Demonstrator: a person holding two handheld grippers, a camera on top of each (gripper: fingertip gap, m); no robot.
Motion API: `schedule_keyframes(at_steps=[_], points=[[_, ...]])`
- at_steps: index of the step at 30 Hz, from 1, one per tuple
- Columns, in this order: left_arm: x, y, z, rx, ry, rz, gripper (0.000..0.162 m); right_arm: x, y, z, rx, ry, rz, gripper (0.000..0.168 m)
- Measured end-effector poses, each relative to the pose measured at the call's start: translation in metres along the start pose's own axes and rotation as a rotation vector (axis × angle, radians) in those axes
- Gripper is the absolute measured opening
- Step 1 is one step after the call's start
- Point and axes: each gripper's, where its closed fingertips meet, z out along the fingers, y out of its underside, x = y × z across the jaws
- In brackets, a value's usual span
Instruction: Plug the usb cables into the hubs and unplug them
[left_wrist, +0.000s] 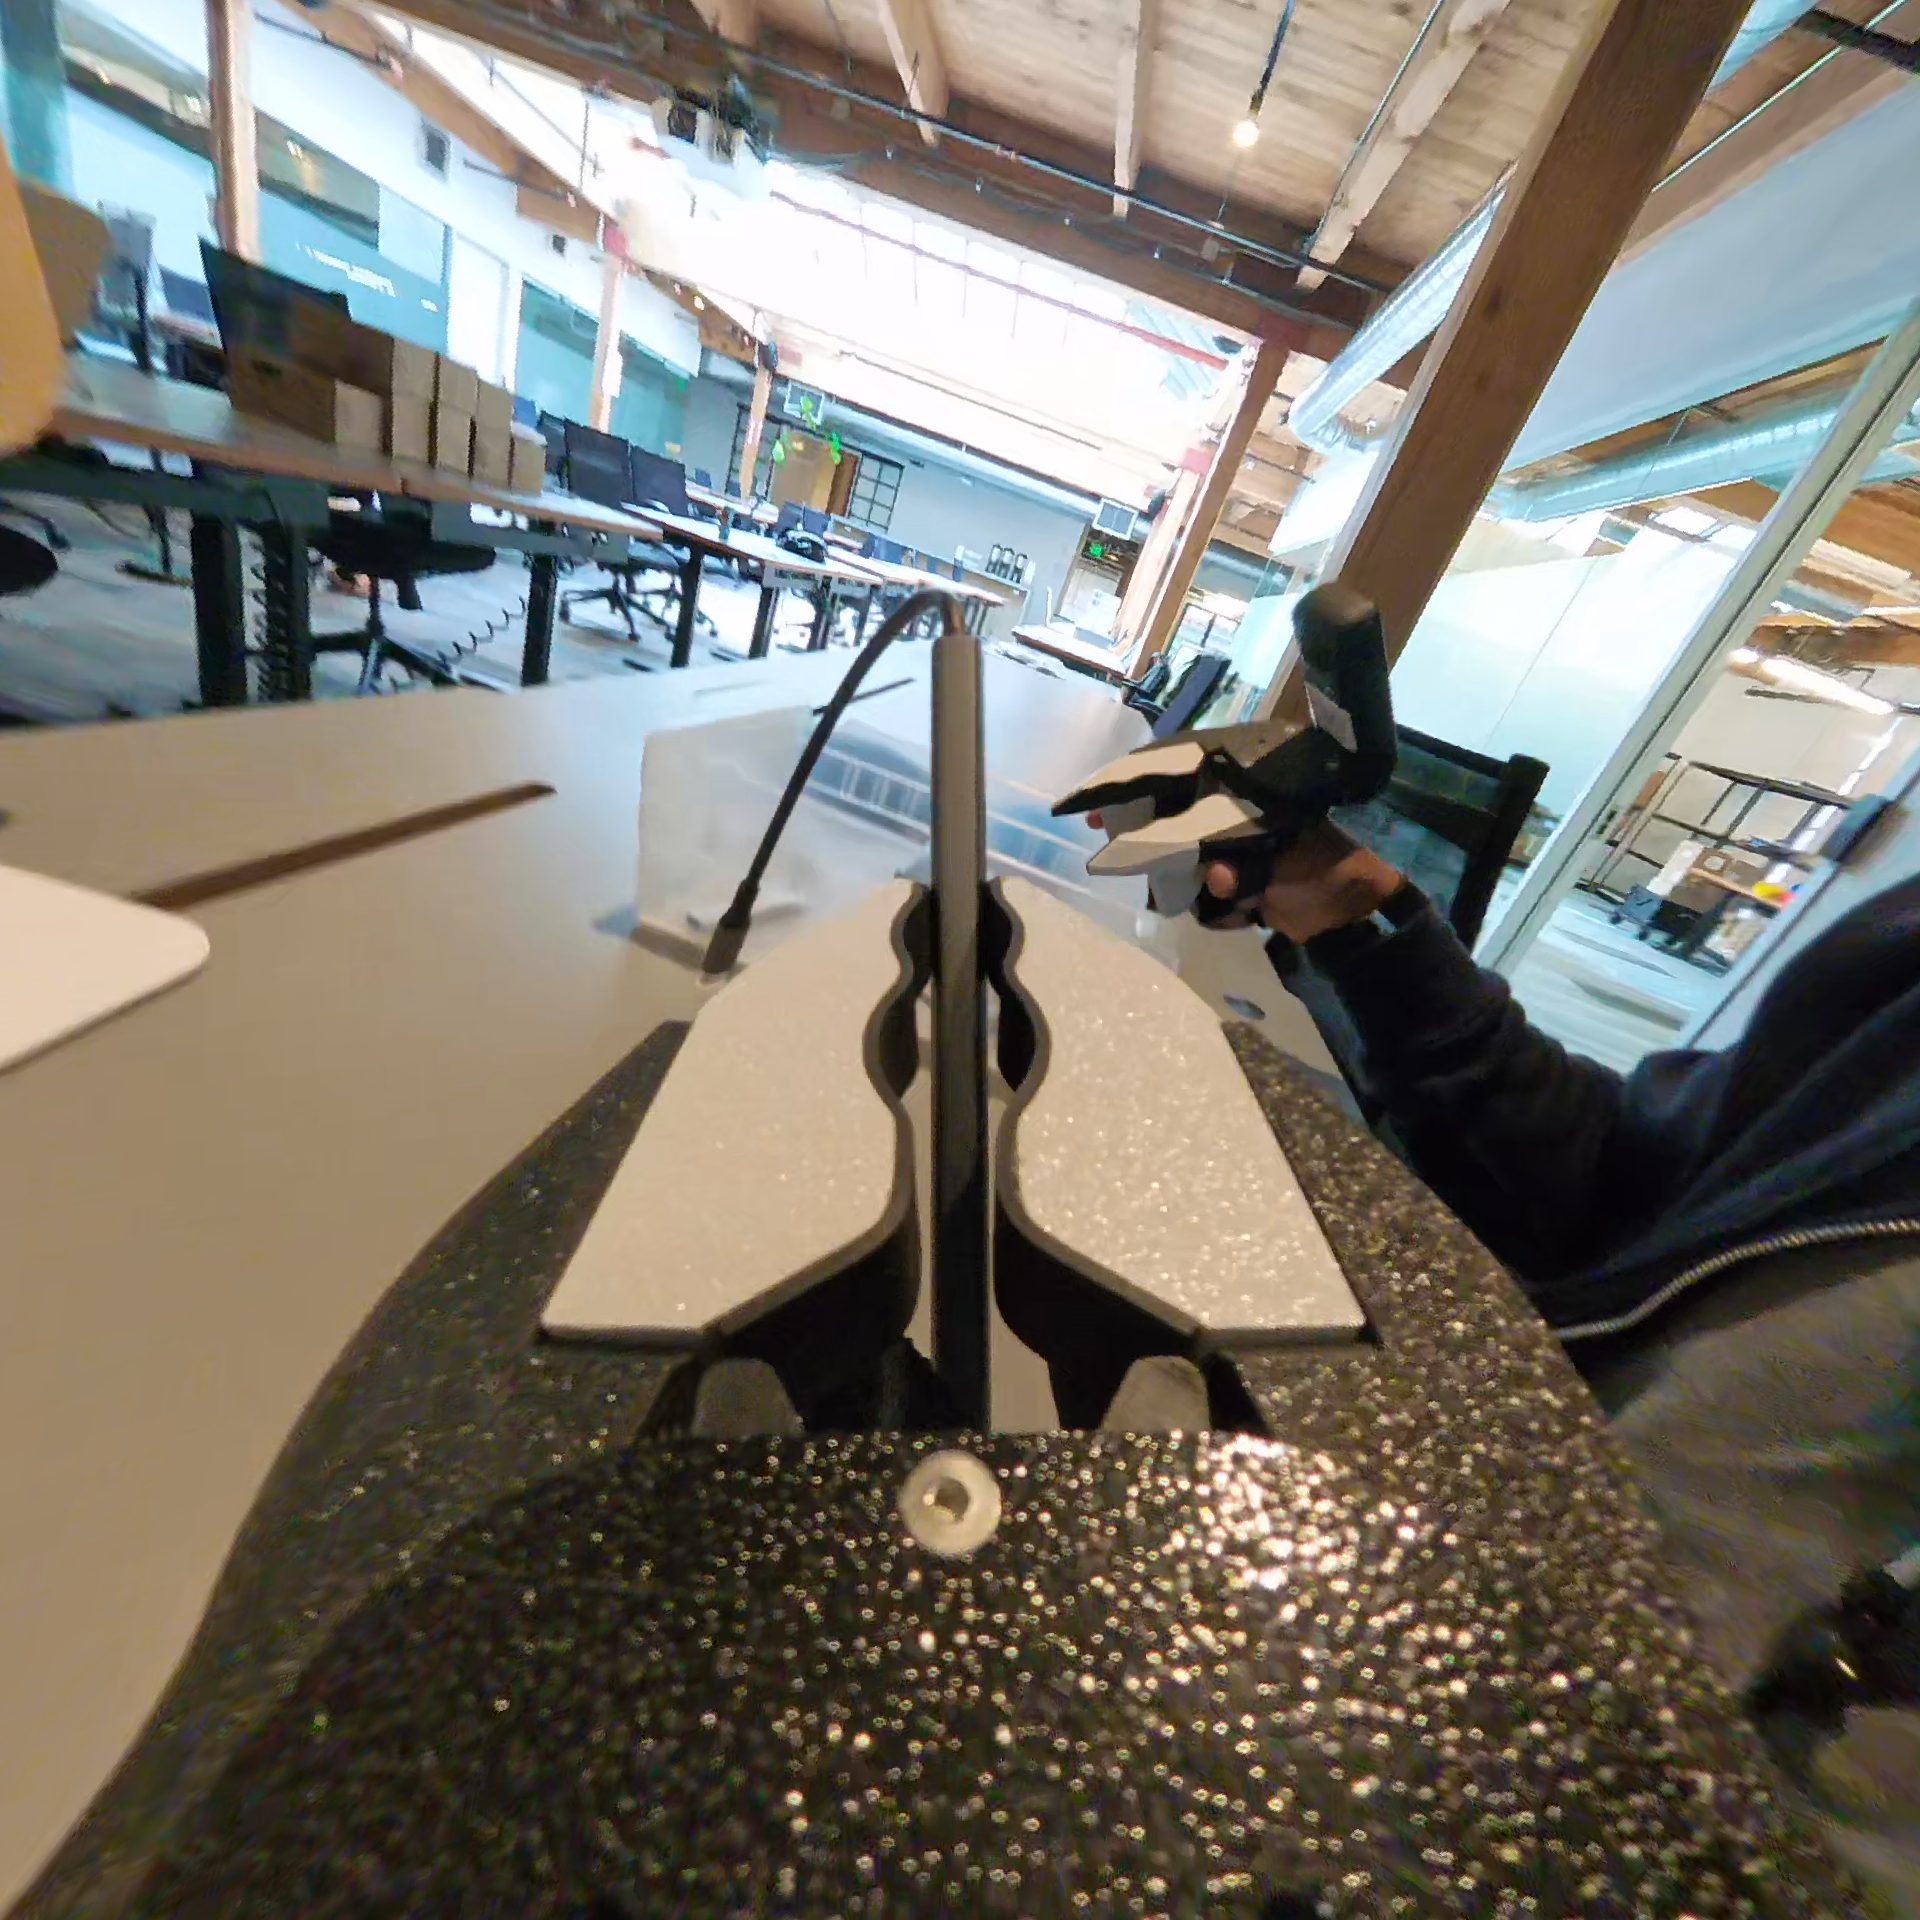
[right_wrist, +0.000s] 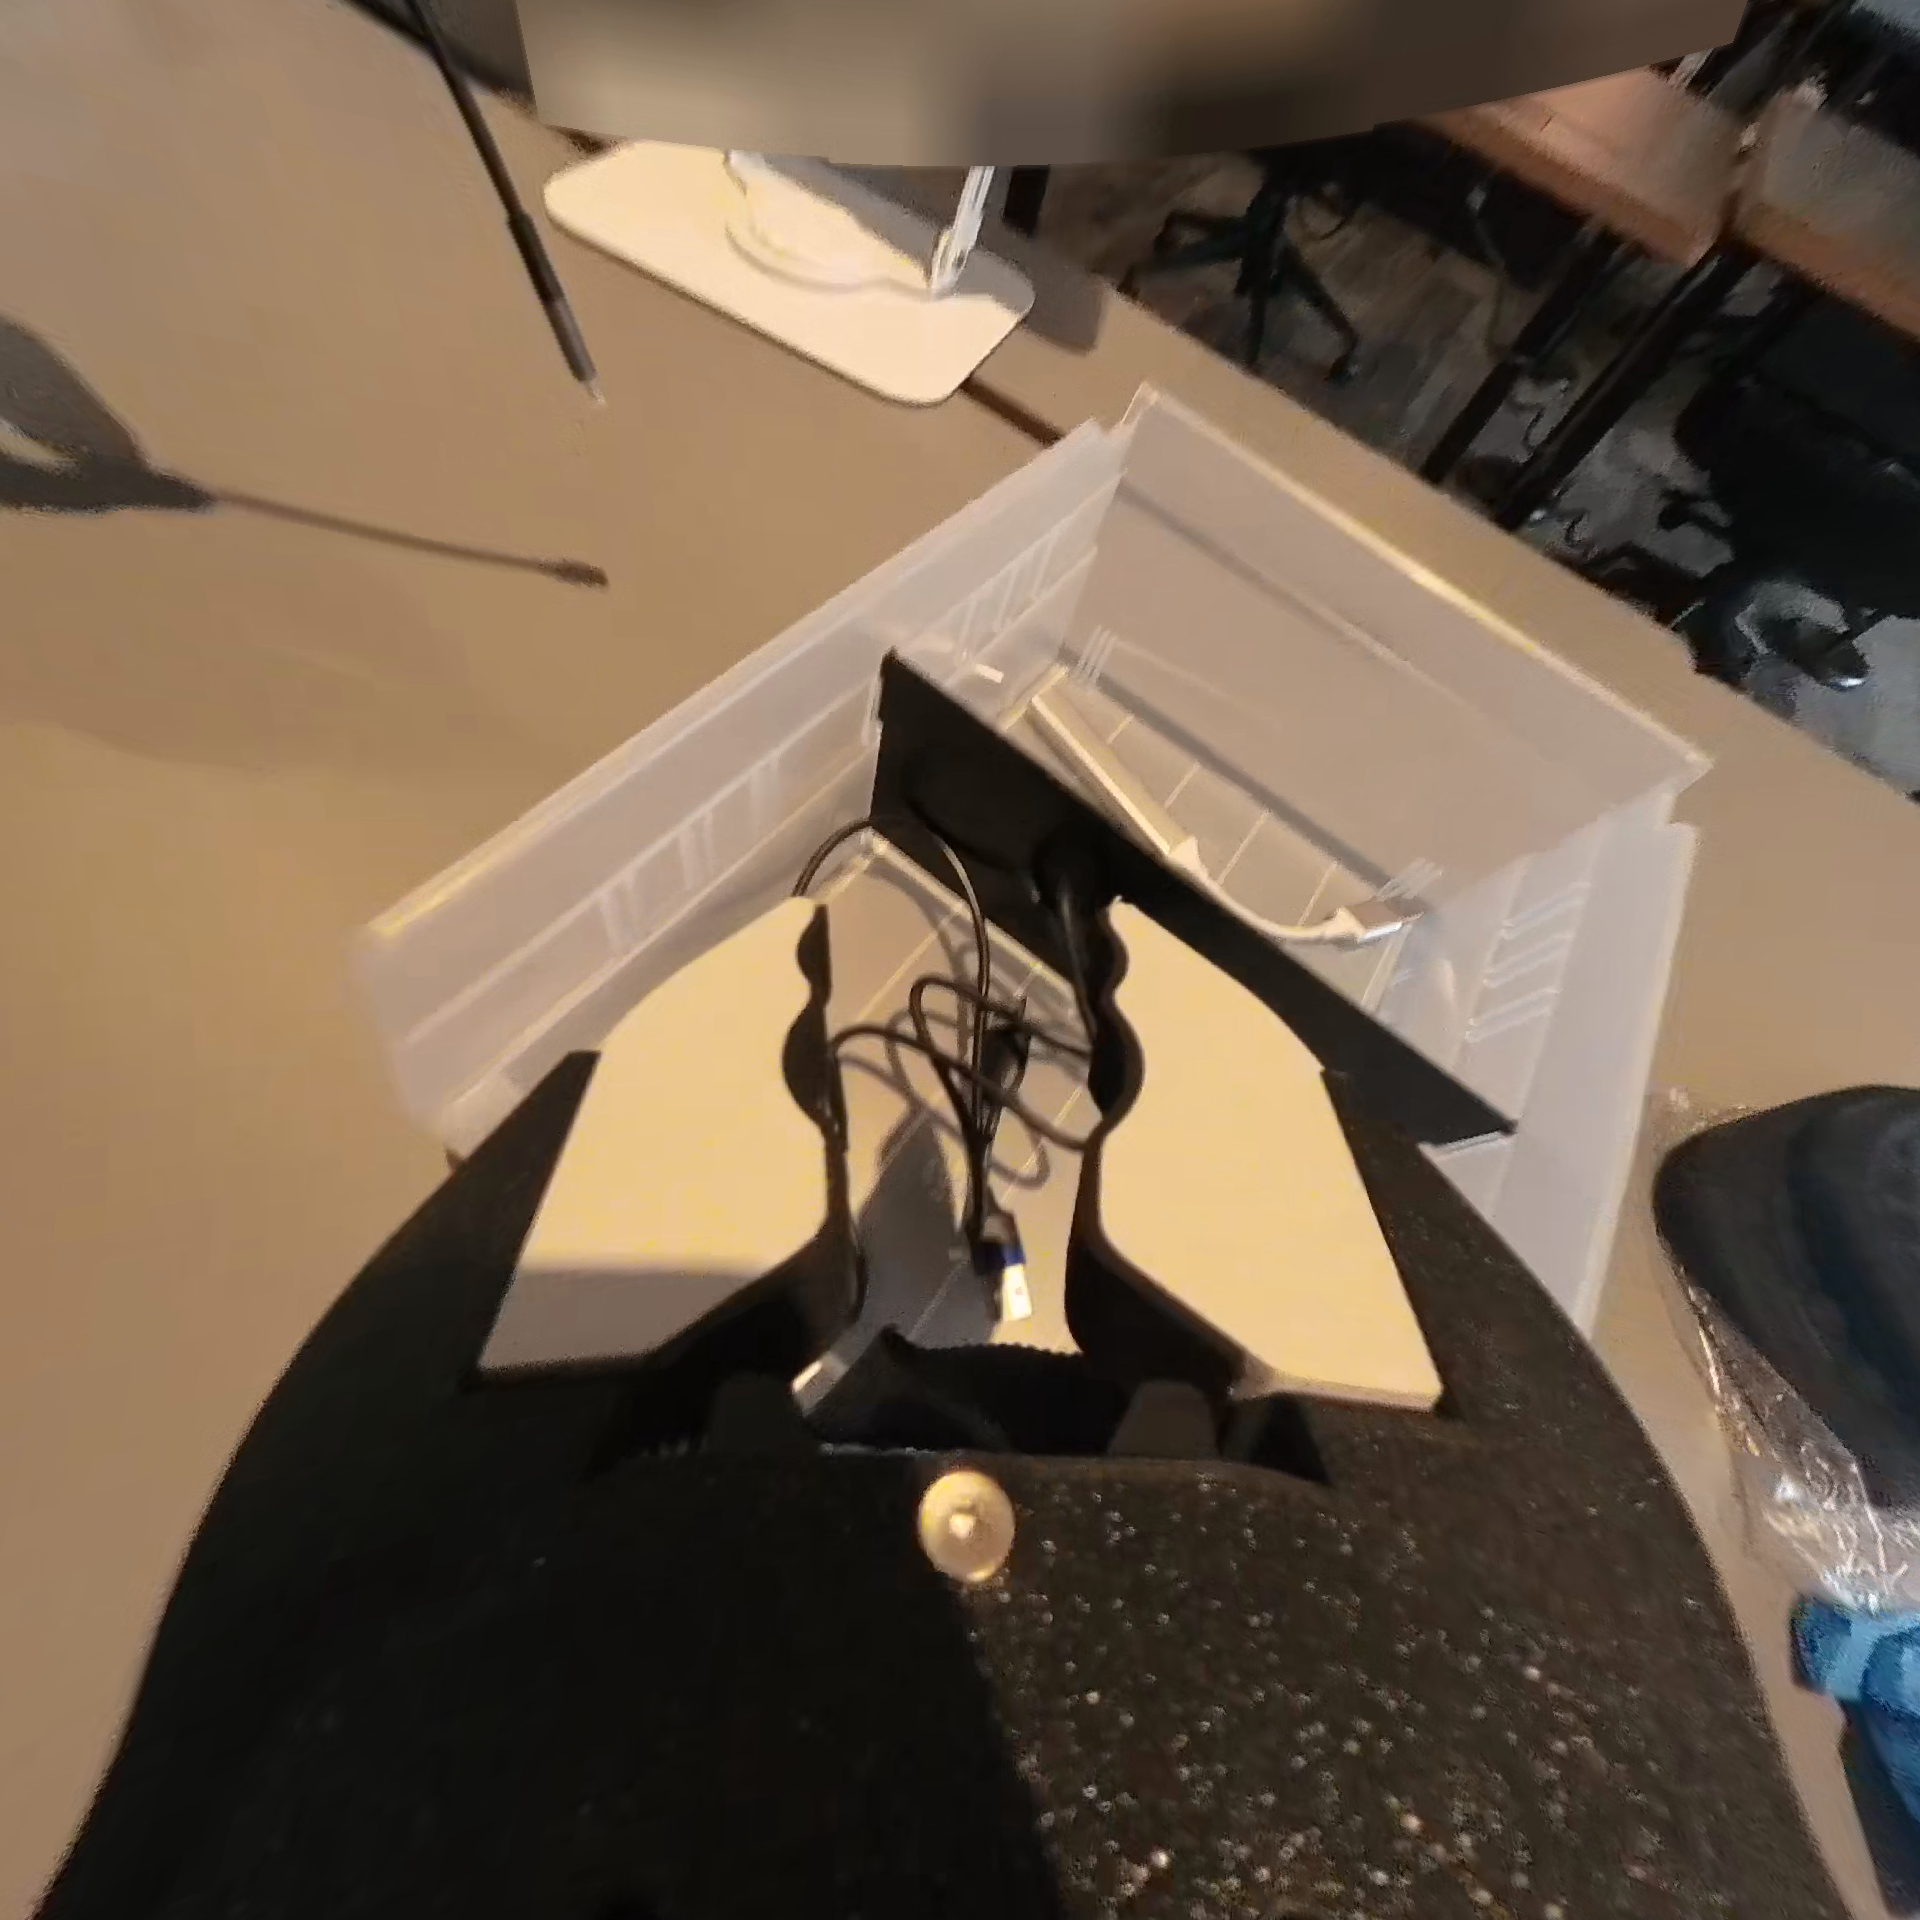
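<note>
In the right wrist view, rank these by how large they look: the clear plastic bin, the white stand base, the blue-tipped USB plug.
1. clear plastic bin
2. white stand base, though it lies farther off, so its true size is unsure
3. blue-tipped USB plug

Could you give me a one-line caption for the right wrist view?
Open right gripper hovers over a clear plastic bin holding tangled black USB cables and a white cable.

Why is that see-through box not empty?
It is not empty: black cables lie tangled inside the clear box, and a white cable beyond its black divider.
</note>
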Motion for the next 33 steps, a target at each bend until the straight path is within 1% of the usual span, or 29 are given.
schedule_keyframes(at_steps=[4,6,7,9,13,16,19,22,24,27,29,33], points=[[0.014,-0.043,0.036,0.046,0.023,0.067,0.009,0.016,-0.024,-0.004,0.115,0.068,0.042,0.036],[0.026,-0.064,0.061,0.050,0.049,0.120,0.009,0.022,-0.033,-0.008,0.203,0.091,0.067,0.023],[0.032,-0.072,0.076,0.041,0.059,0.149,0.009,0.024,-0.038,-0.012,0.263,0.099,0.076,0.014],[0.042,-0.084,0.107,0.006,0.071,0.209,0.009,0.030,-0.042,-0.021,0.378,0.119,0.078,0.000],[0.055,-0.091,0.172,-0.040,0.138,0.253,0.010,0.045,-0.041,-0.038,0.468,0.135,0.052,0.000],[0.052,-0.077,0.219,-0.096,0.186,0.242,0.010,0.054,-0.045,-0.053,0.559,0.142,0.062,0.000],[0.033,-0.045,0.261,-0.201,0.169,0.262,0.010,0.059,-0.045,-0.064,0.628,0.155,0.050,0.000],[0.007,-0.009,0.288,-0.337,0.140,0.299,0.009,0.064,-0.044,-0.076,0.677,0.163,0.060,0.000],[-0.009,0.012,0.298,-0.433,0.125,0.288,0.009,0.065,-0.043,-0.082,0.708,0.149,0.082,0.000],[-0.022,0.036,0.306,-0.551,0.114,0.276,0.009,0.068,-0.036,-0.089,0.716,0.157,0.088,0.000],[-0.029,0.053,0.310,-0.661,0.099,0.321,0.010,0.072,-0.031,-0.092,0.726,0.154,0.110,0.000],[-0.045,0.080,0.311,-0.884,0.034,0.489,0.010,0.075,-0.025,-0.097,0.736,0.146,0.140,0.000]])
